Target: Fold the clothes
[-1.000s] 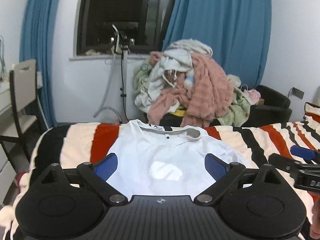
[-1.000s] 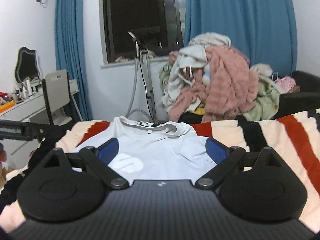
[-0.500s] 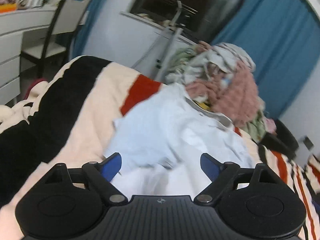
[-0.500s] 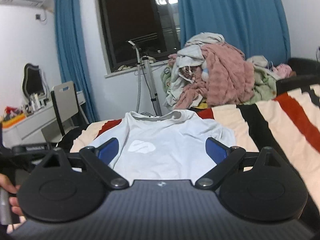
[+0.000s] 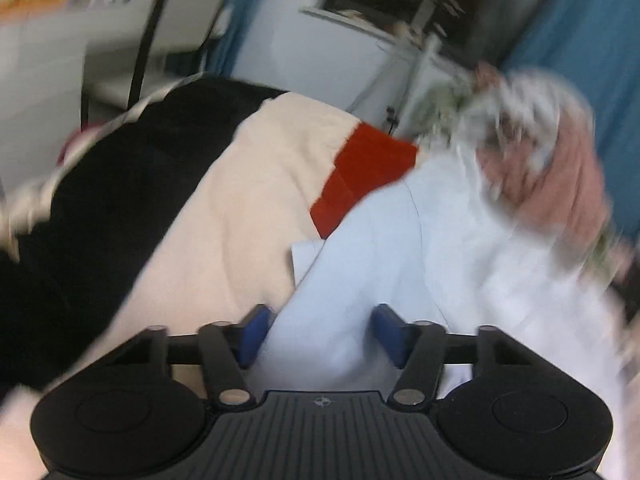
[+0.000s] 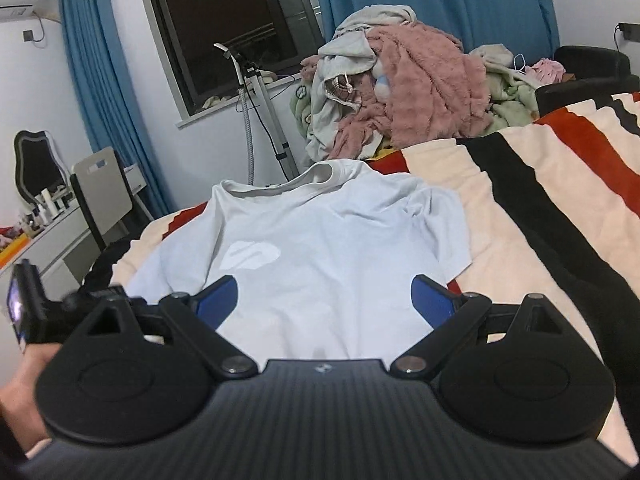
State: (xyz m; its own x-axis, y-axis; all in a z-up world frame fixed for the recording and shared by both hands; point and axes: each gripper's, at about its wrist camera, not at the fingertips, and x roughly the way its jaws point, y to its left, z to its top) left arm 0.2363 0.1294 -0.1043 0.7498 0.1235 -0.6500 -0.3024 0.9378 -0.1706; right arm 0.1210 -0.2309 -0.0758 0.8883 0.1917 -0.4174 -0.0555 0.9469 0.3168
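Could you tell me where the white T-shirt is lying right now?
The white T-shirt lies spread on the striped blanket, centre of the right wrist view, collar toward the clothes pile.

A pale, almost white T-shirt (image 6: 320, 248) lies face up and spread flat on the striped blanket (image 6: 540, 200), its ribbed collar toward the blanket's far edge, its hem toward the near edge. A white logo patch sits on the chest. One short sleeve (slightly rumpled) fans out to the right; the fabric shows soft creases.
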